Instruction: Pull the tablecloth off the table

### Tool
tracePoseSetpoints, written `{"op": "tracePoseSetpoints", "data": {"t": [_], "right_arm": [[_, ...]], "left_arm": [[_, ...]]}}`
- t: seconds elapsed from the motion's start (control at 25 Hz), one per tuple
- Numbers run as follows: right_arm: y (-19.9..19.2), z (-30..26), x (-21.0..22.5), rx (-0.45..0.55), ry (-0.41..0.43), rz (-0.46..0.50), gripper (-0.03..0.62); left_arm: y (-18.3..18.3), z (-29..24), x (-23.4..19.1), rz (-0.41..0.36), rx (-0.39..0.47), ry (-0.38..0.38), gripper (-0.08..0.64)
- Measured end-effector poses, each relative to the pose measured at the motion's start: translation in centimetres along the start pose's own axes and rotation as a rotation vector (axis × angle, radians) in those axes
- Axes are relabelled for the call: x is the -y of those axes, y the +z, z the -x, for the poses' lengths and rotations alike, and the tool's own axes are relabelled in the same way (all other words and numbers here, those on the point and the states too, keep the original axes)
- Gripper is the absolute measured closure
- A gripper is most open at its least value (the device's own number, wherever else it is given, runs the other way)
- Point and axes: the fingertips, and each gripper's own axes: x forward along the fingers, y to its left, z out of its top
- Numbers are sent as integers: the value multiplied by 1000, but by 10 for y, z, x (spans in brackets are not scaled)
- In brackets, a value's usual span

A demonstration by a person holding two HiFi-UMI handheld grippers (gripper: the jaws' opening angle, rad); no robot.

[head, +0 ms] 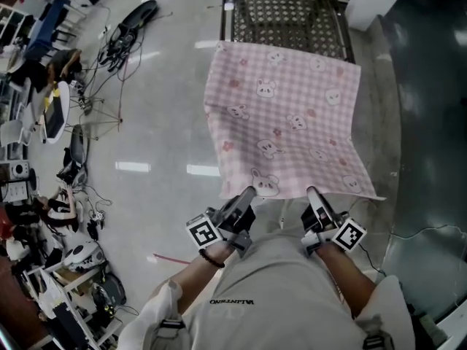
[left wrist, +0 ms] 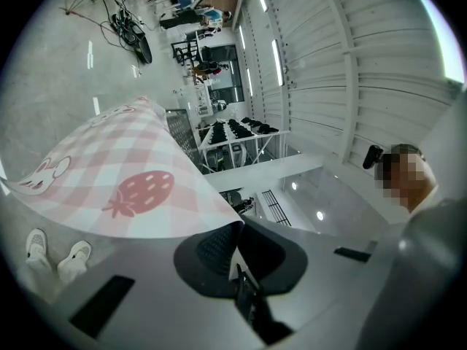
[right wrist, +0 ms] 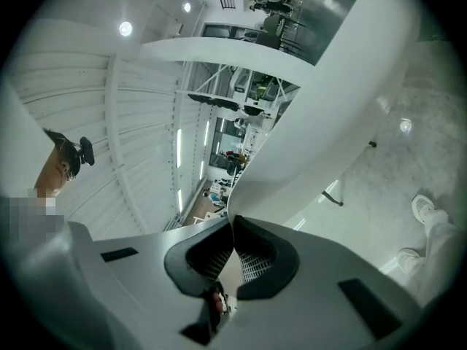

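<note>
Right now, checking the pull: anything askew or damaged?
The pink checked tablecloth hangs mostly off the black mesh table, stretched askew toward the left gripper and right gripper clamping its near edge. No tears visible.

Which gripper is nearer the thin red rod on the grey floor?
Left. The left gripper is just right of the thin red rod; the right gripper is farther right.

**Checked cloth nearly clear of the surface**

Pink-and-white gingham tablecloth [head: 284, 115], rabbit and strawberry prints, spread flat above the floor. Far edge meets the near rim of the black perforated-metal surface [head: 288, 13]. Near corners pinched in left claw [head: 244, 199] and right claw [head: 315, 195].
</note>
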Motion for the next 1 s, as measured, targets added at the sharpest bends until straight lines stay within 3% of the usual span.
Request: {"op": "tracePoseSetpoints", "data": {"t": [0.76,1.0], "right_arm": [[-15,12,-29,-64,30,-14,581],[-23,9,-27,-97,34,-26,581]], "left_arm": [[-11,31,50,44,-12,-32,557],[-14,40,45,113,5,-13,557]]}}
